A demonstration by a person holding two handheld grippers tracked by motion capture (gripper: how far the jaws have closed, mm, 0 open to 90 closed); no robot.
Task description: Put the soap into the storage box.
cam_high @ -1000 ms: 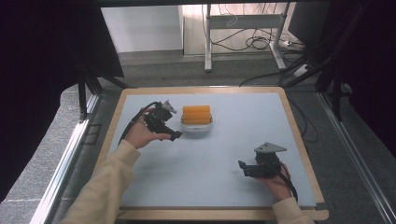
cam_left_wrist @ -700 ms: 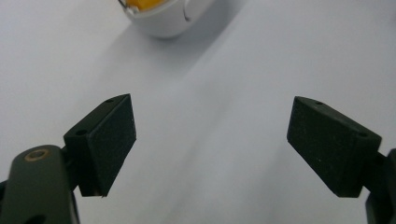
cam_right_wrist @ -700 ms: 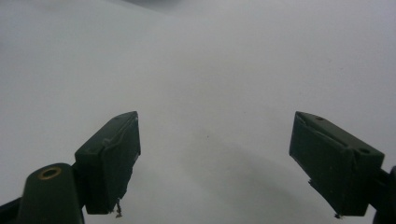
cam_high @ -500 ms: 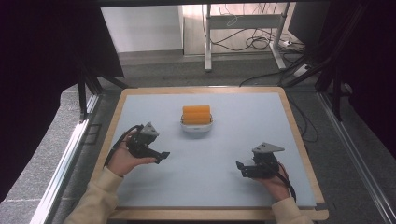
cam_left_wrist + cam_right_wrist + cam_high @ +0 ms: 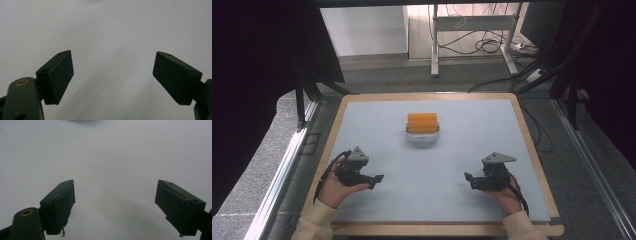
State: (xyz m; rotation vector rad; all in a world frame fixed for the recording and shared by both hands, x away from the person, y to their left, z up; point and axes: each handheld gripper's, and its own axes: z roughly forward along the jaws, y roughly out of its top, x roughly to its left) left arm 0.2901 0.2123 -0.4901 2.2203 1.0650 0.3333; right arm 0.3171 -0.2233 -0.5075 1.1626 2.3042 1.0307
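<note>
My left claw [image 5: 378, 178] gapes wide, empty, near the bench's [image 5: 362, 125] left edge; right claw [image 5: 468, 178] likewise near the right; orange block [image 5: 422, 122] sits mid-bench.

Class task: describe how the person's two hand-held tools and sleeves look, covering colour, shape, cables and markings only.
Both tools, the left tool and the right tool, are black, each topped by a grey three-cornered plate. A black cable loops from each by the wrist. Each ends in two blocky black jaws with flat pads and small screw holes; a brass-coloured ring sits on the left jaw's arm. The sleeves are cream-coloured with ribbed cuffs.
</note>
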